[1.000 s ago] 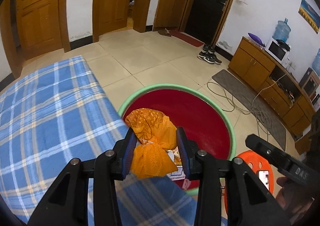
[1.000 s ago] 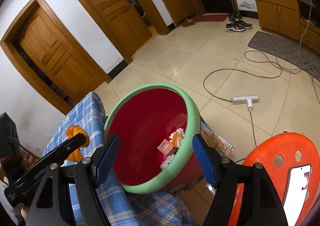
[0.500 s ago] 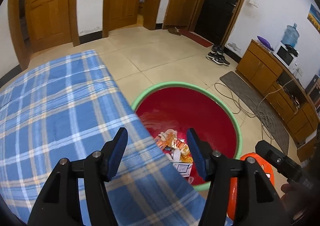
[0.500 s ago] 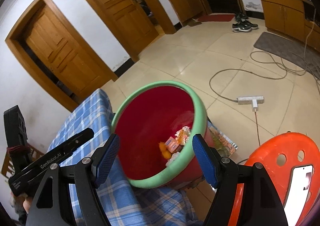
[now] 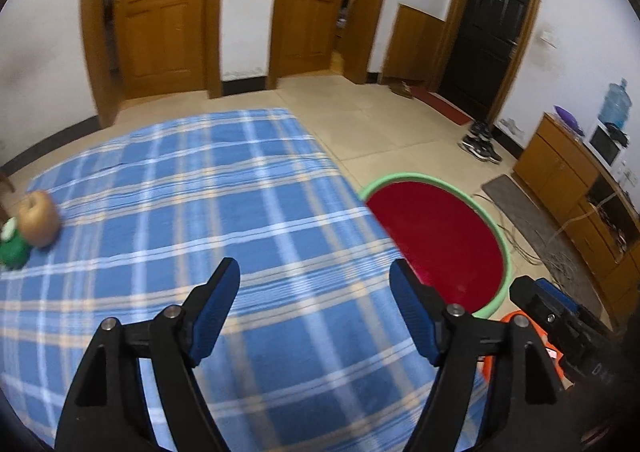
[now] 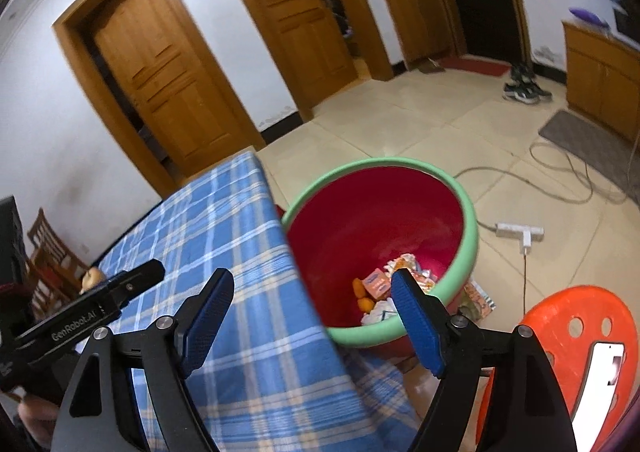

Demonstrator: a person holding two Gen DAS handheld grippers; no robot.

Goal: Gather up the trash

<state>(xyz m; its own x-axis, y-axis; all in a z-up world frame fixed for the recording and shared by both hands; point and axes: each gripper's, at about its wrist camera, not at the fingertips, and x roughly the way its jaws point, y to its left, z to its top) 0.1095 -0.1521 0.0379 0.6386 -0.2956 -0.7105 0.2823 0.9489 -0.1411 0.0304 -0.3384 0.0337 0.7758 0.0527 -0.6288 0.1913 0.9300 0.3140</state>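
A red bin with a green rim [image 6: 470,228] stands on the floor beside the table, and in the left wrist view the same bin [image 5: 505,252] lies to the right. Wrappers and the orange trash [image 6: 362,294] lie at its bottom. My left gripper [image 5: 314,276] hovers over the blue plaid tablecloth [image 5: 180,212], its jaws opening with nothing between them. My right gripper [image 6: 312,286] straddles the table edge and the bin, its jaws opening and empty. A brown fruit [image 5: 38,218] and a green thing [image 5: 12,248] sit at the table's far left.
An orange plastic stool [image 6: 576,340] with a phone on it stands at the right. A power strip [image 6: 520,230] and cables lie on the tiled floor. Wooden doors line the back wall. A wooden chair [image 6: 48,252] stands beyond the table's left side.
The left gripper let the orange bag fall into the bin, opened wide and swung left over the table. The right gripper shifted left too and opened slightly.
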